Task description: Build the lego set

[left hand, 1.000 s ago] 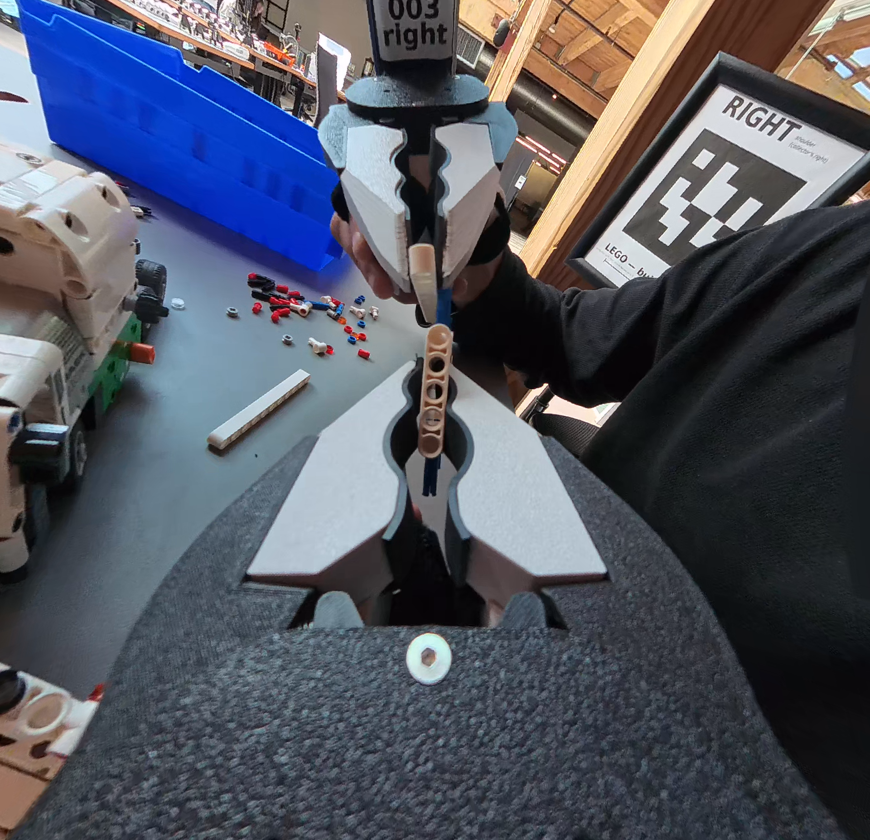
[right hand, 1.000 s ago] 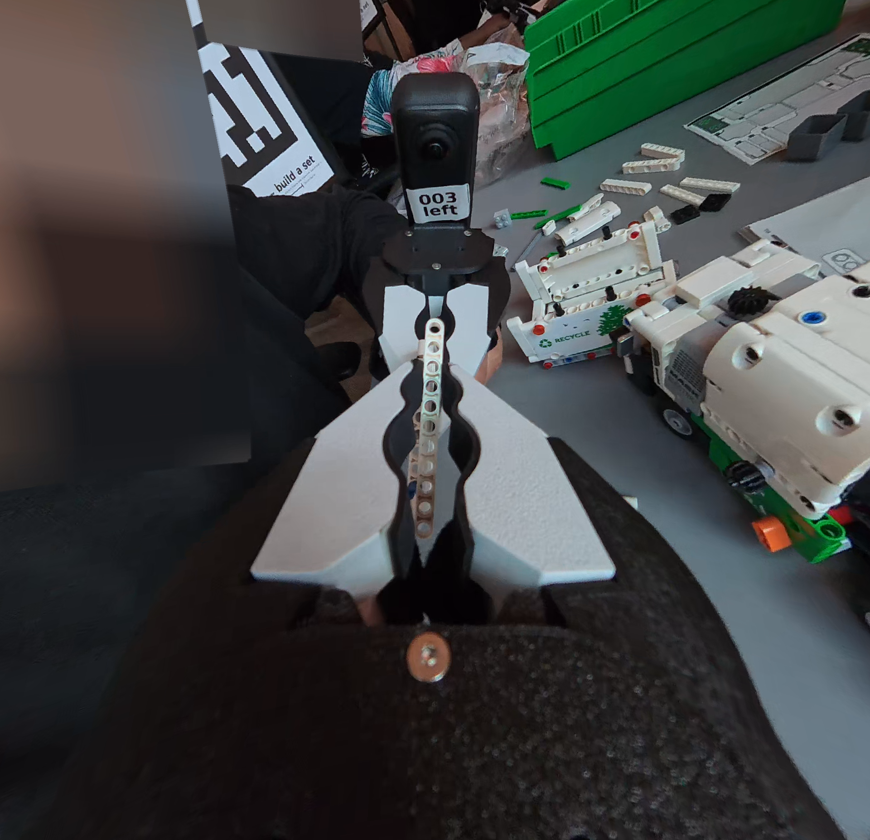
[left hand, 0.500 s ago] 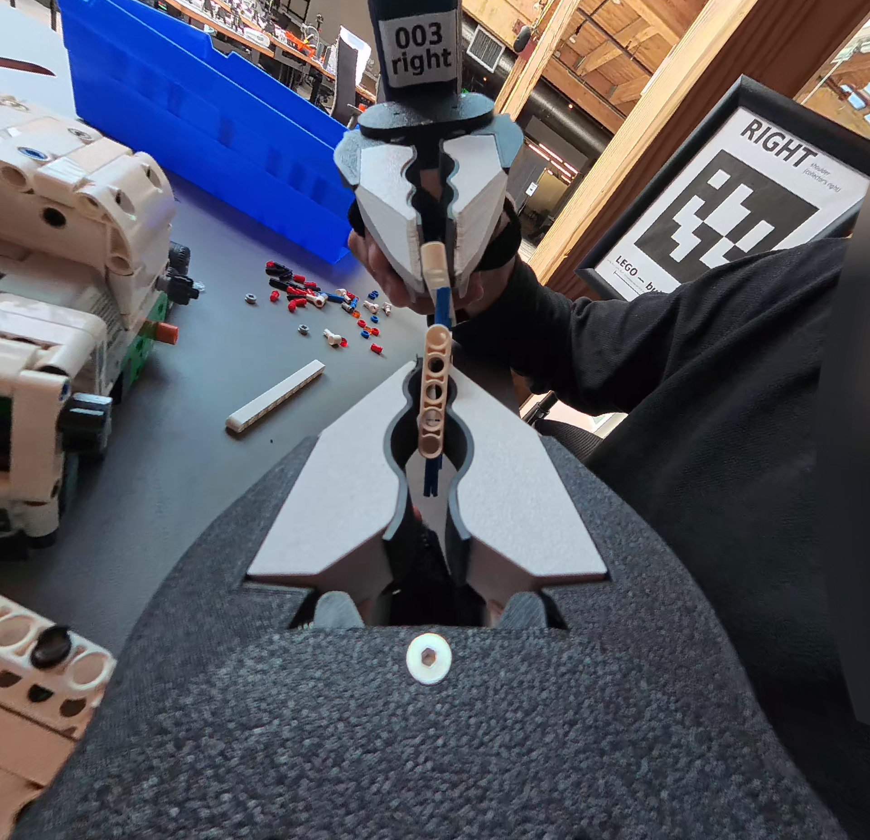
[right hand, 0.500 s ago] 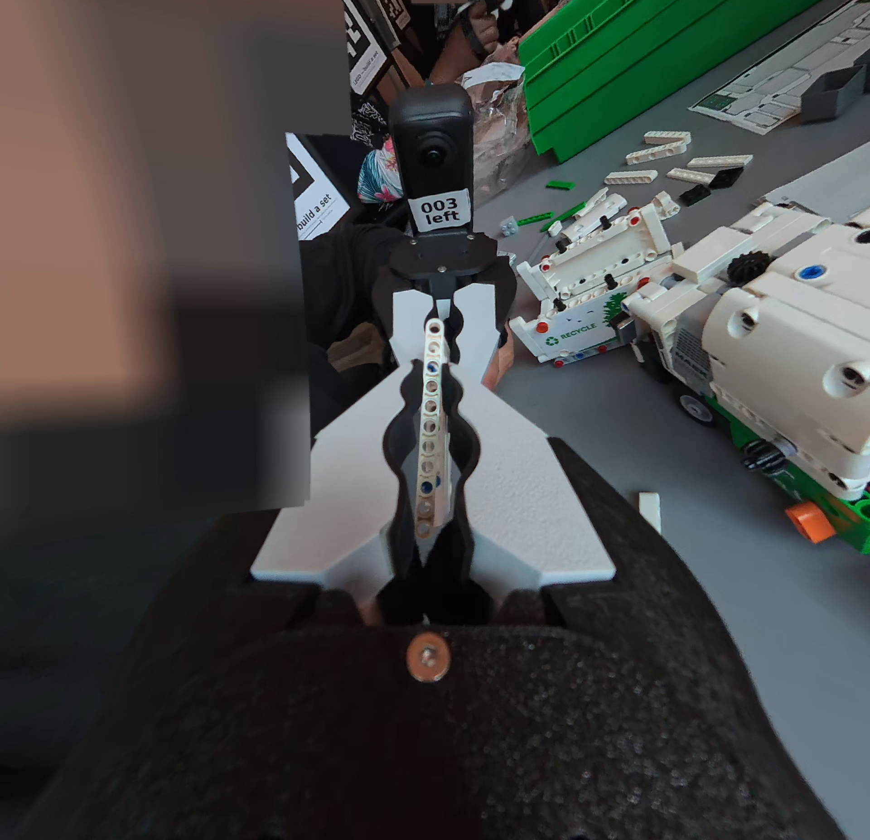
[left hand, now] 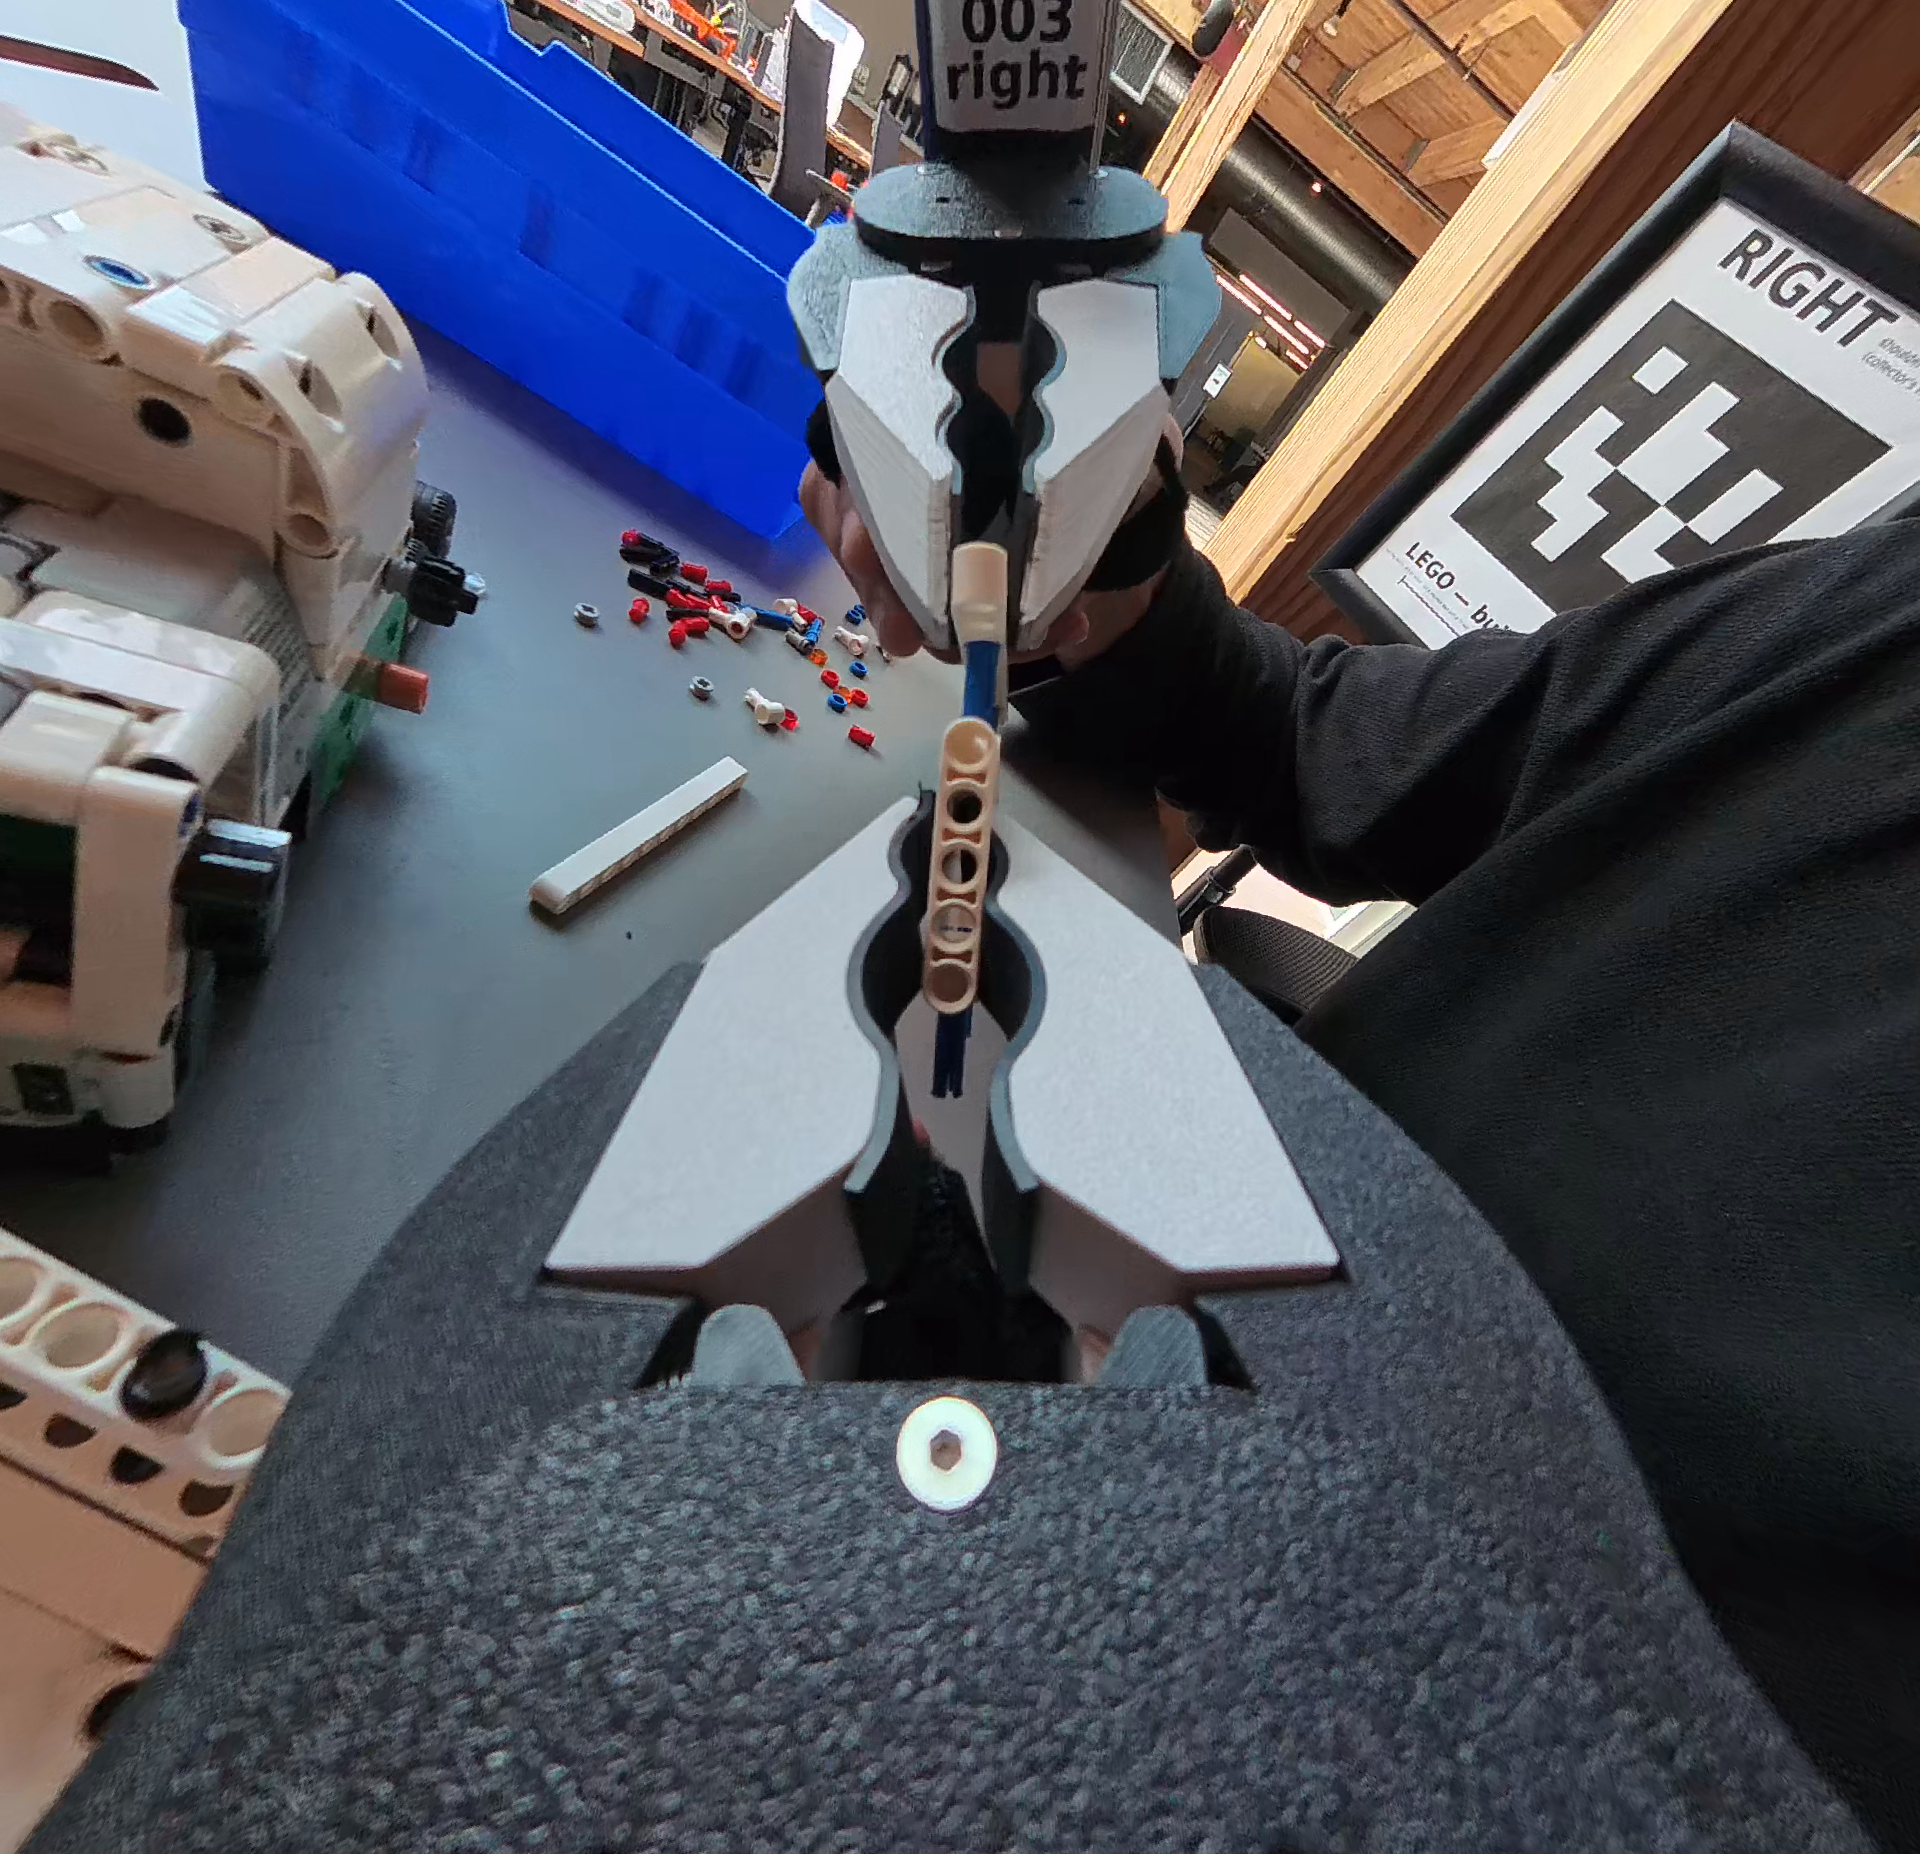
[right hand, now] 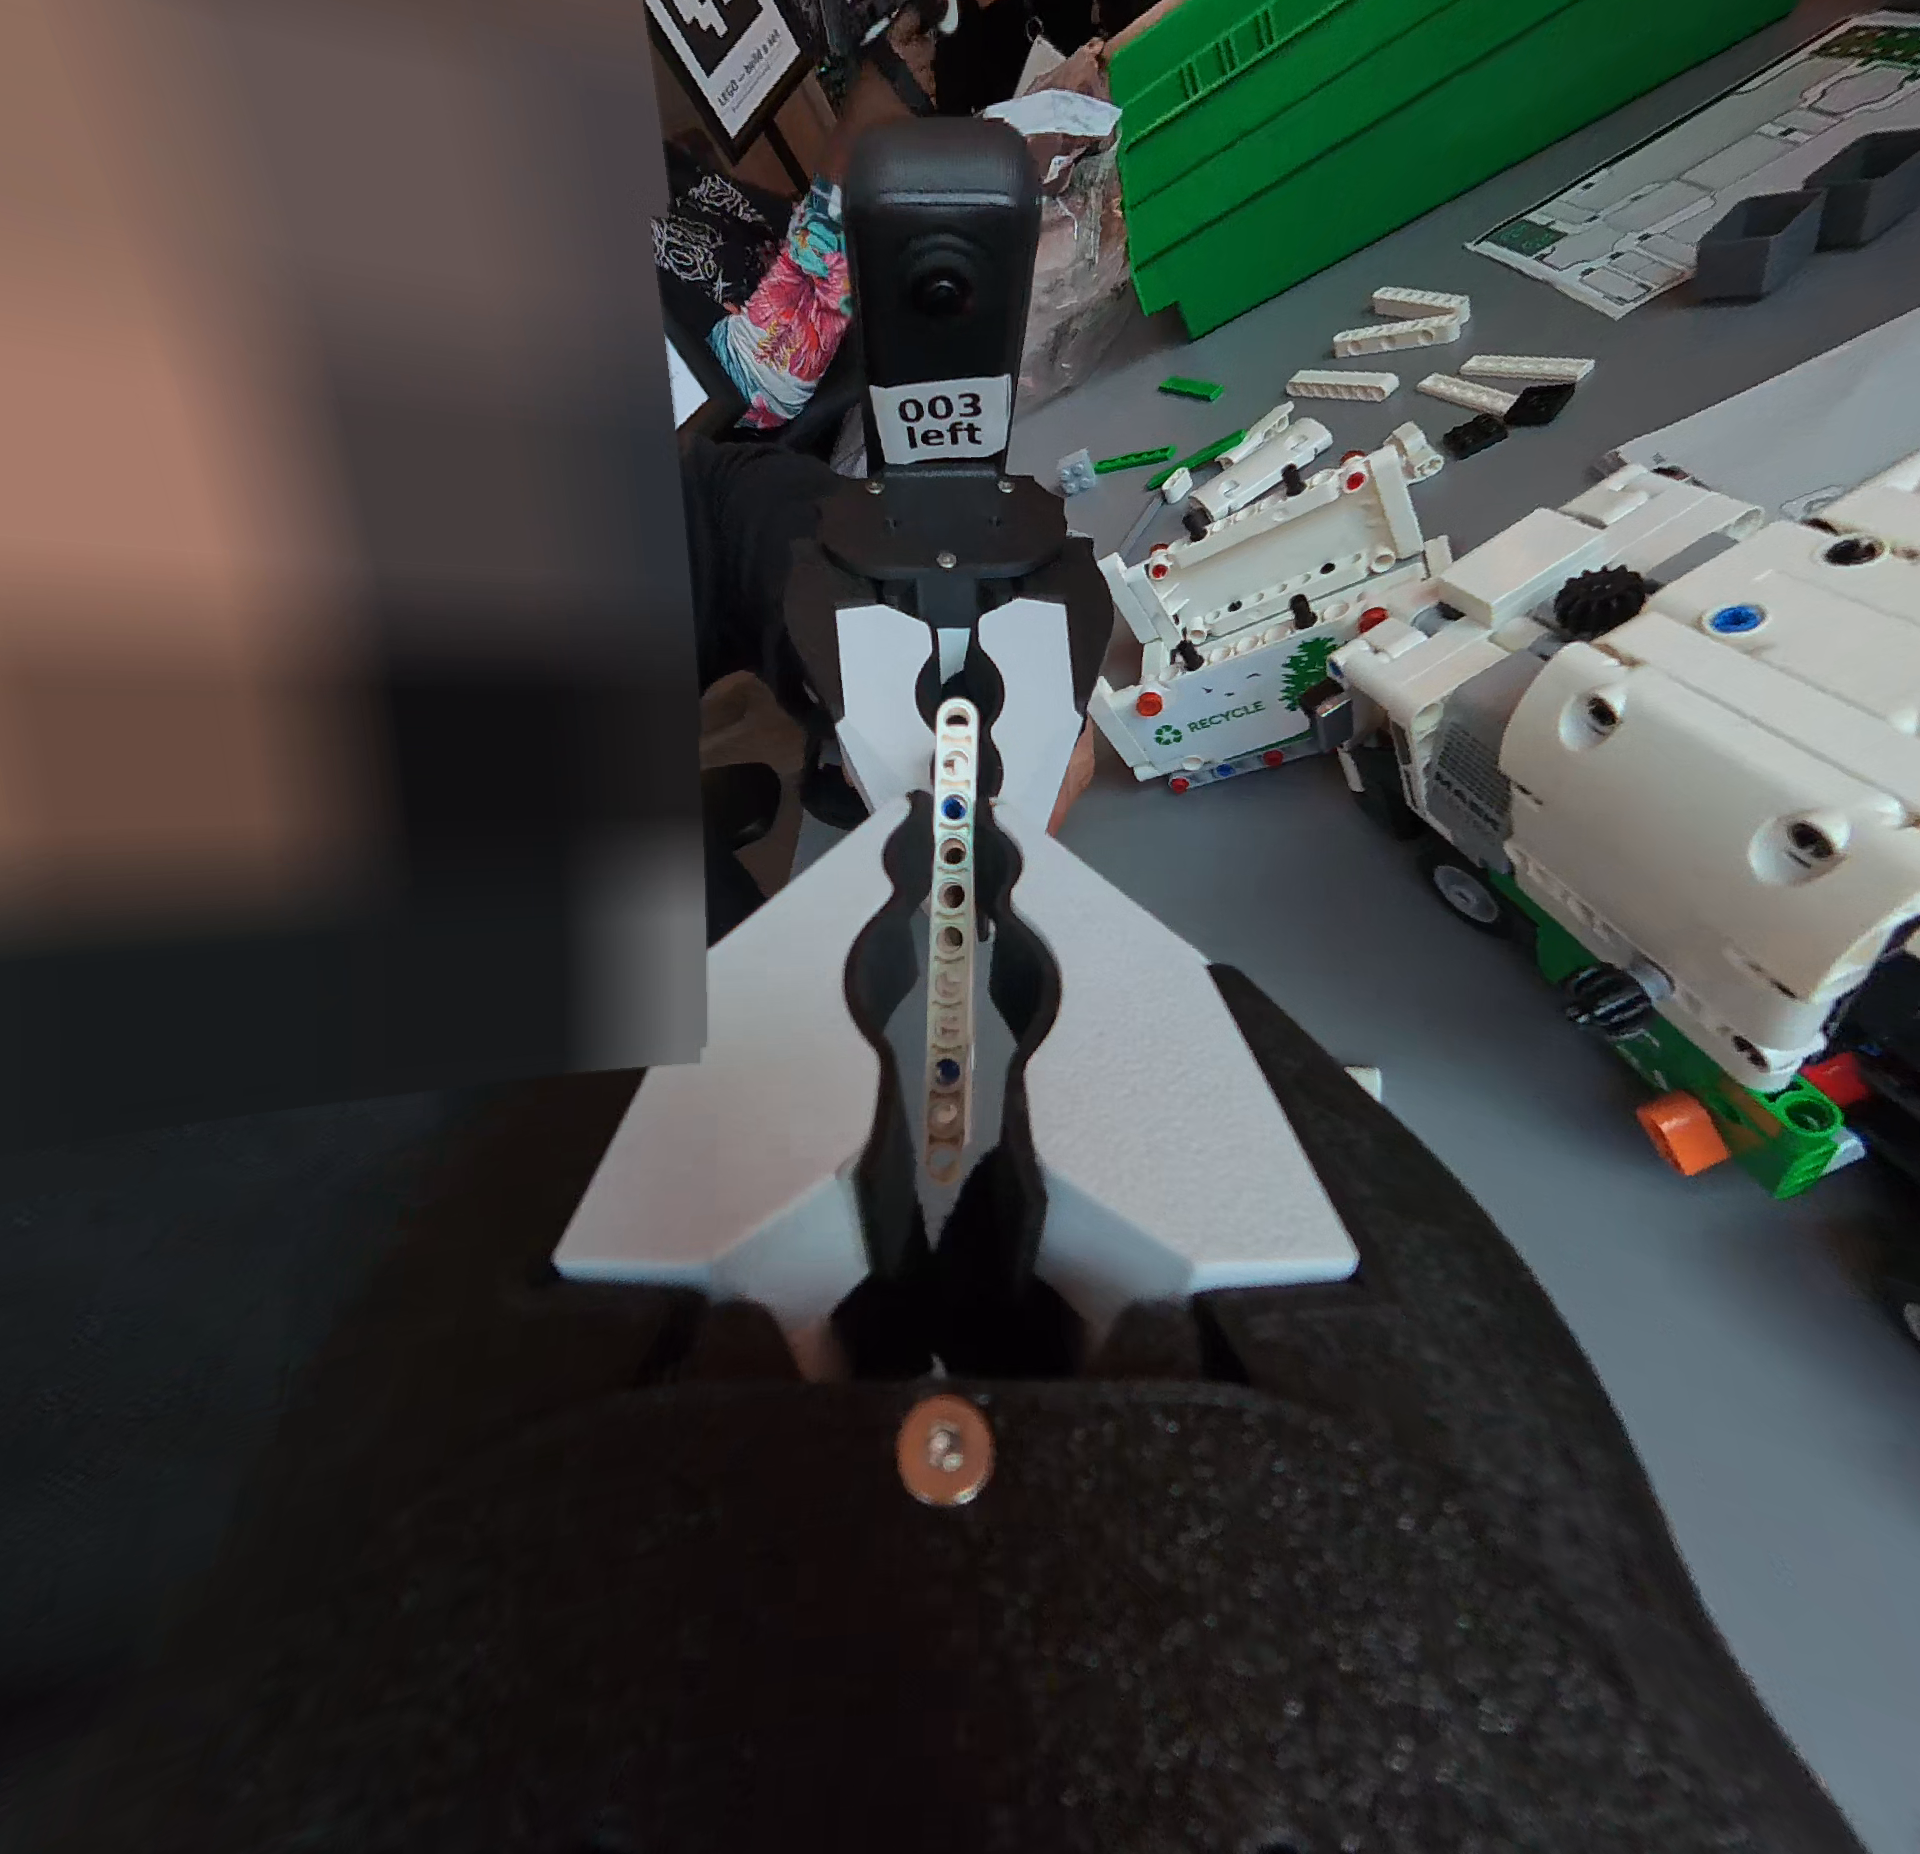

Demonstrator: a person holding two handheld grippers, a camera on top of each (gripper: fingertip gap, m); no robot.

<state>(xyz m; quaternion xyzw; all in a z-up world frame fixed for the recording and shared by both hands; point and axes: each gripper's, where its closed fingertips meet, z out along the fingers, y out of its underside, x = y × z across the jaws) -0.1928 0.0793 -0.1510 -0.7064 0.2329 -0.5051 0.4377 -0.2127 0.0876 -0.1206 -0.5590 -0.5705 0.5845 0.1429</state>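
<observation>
Beam-joining step: left gripper (left hand: 951, 869) clamps the tan beam (left hand: 958, 869); right gripper (right hand: 951, 931) grips a white beam (right hand: 951, 931) just beyond it — next, align their holes on the blue axle (left hand: 980, 684).

Tight gap between your two grippers, open table to the side

You are holding the left gripper (left hand: 951, 838) and the right gripper (left hand: 977, 620) nose to nose, leaving almost no room between their tips. The white truck (left hand: 156, 578) is blocking your left gripper's left side, and scattered small pins (left hand: 727, 620) and a white beam (left hand: 639, 848) are lying near the blue bin (left hand: 468, 194); bare grey table (left hand: 436, 973) is lying open between truck and beam.
</observation>
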